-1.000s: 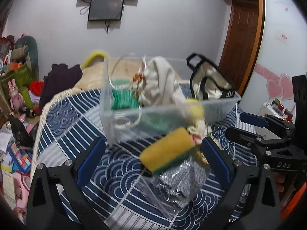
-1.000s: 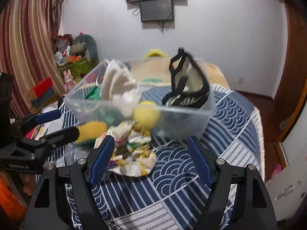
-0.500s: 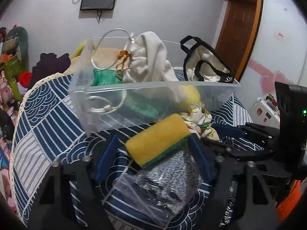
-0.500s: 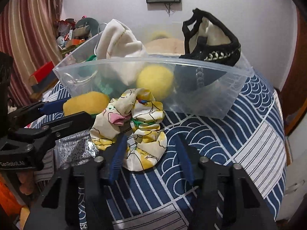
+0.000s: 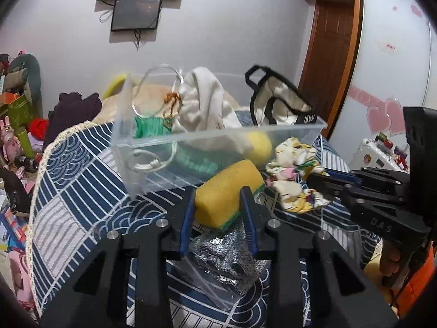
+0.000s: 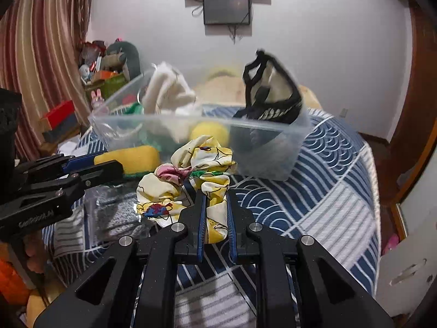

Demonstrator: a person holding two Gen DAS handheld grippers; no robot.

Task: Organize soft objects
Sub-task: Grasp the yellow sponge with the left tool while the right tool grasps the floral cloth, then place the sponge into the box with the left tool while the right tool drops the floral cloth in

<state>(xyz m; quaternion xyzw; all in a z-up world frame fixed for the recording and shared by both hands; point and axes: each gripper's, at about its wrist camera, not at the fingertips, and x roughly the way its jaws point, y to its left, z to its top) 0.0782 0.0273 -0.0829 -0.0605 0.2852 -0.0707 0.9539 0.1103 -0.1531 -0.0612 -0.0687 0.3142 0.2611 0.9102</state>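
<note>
Two grasps are in hand at once, which I judge to be the pick-up step of sorting loose soft things into the clear plastic bin (image 5: 153, 169) that stands on the blue wave-patterned bedspread (image 6: 314, 191). That bin, the largest thing in play, already holds a cream cloth (image 5: 202, 104), a black-trimmed bag (image 5: 275, 104) leaning at its right end, something green and knitted (image 5: 147, 128), a yellow ball (image 6: 210, 132) and a clear tube loop (image 5: 144, 164). Just in front of it, the left gripper (image 5: 218, 213) is clenched on the yellow sponge (image 5: 226, 191) with its green scouring face underneath, and a bag of silvery scourer (image 5: 226, 257) lies on the bedspread below the sponge; whether the two touch I cannot tell. Beside that, the right gripper (image 6: 214, 218) is closed on the near end of the yellow floral cloth (image 6: 188, 175), whose bunched folds spill forward toward the bin's near wall. Next, I judge, both loads need lifting clear of the bin's rim and releasing inside, the sponge toward the emptier left half; the trailing cloth could snag on the rim
</note>
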